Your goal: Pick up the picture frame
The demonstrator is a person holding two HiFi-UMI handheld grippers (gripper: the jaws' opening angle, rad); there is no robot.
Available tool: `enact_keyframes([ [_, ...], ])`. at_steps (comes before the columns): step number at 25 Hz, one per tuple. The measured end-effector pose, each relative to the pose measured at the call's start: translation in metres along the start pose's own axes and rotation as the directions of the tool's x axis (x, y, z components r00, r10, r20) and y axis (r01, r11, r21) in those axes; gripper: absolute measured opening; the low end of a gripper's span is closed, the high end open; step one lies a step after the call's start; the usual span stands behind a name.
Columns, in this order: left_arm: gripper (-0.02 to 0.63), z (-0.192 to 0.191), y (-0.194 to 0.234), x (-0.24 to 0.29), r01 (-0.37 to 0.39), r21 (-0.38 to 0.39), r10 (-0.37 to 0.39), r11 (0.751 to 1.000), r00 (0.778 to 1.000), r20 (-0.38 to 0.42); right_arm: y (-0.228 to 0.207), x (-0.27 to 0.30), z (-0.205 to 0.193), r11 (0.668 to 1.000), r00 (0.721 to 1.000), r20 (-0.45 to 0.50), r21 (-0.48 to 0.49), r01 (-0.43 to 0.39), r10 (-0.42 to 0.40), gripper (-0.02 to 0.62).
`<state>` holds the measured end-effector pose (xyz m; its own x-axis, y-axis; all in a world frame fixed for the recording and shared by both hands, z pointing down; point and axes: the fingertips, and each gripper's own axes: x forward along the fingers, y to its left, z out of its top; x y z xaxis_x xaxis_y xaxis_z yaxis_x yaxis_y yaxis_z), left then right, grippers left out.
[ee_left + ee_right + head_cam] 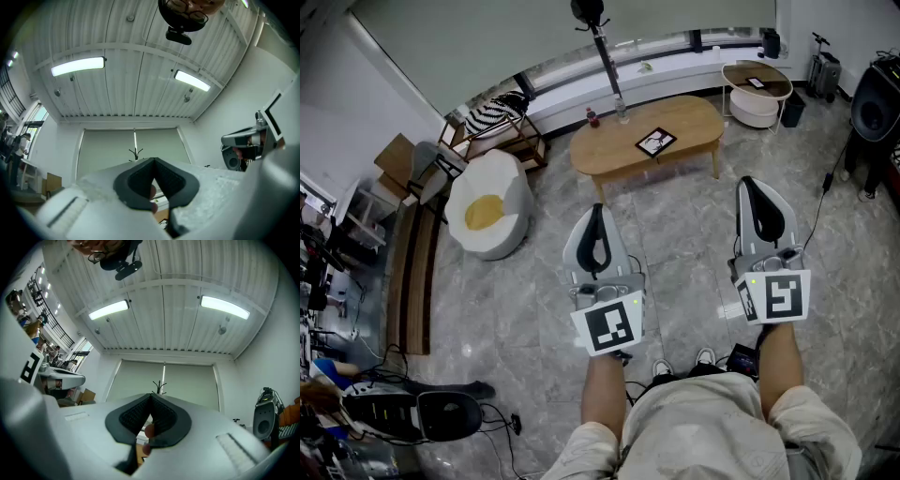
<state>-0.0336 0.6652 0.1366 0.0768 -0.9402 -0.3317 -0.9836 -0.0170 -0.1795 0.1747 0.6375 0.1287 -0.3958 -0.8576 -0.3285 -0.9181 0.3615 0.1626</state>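
Note:
The picture frame [655, 142], dark-edged with a pale picture, lies flat on the oval wooden table [609, 152] well ahead of me. My left gripper [597, 208] is held over the floor short of the table, its jaws shut with nothing between them. My right gripper [749, 183] hangs level with it to the right, jaws also shut and empty. Both gripper views tilt up at the ceiling and the far blind; the left gripper [153, 161] and the right gripper [150, 396] show closed tips, and the frame is not in those views.
A small red bottle [592, 117] and a glass [622, 114] stand at the table's far edge by a black stand pole [607, 58]. A white beanbag [489, 203] sits left of the table, a round side table [757, 86] and a speaker [874, 103] to the right.

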Motion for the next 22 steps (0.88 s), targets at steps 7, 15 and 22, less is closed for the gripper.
enact_keyframes([
  [7,0.003,-0.006,-0.013,0.018,0.003,-0.013,-0.003,1.0,1.0,0.005,-0.016,0.012,-0.01,1.0,1.0,0.001,-0.001,0.001,-0.001,0.002],
  [15,0.003,-0.014,-0.041,0.038,0.02,-0.021,-0.02,1.0,1.0,0.004,-0.047,0.014,-0.025,1.0,1.0,0.0,0.021,0.022,-0.022,0.002],
  [22,0.003,-0.021,-0.089,0.06,0.044,-0.024,-0.044,0.999,0.999,-0.006,-0.092,0.009,-0.041,0.999,0.999,-0.01,0.03,0.045,-0.045,0.002],
])
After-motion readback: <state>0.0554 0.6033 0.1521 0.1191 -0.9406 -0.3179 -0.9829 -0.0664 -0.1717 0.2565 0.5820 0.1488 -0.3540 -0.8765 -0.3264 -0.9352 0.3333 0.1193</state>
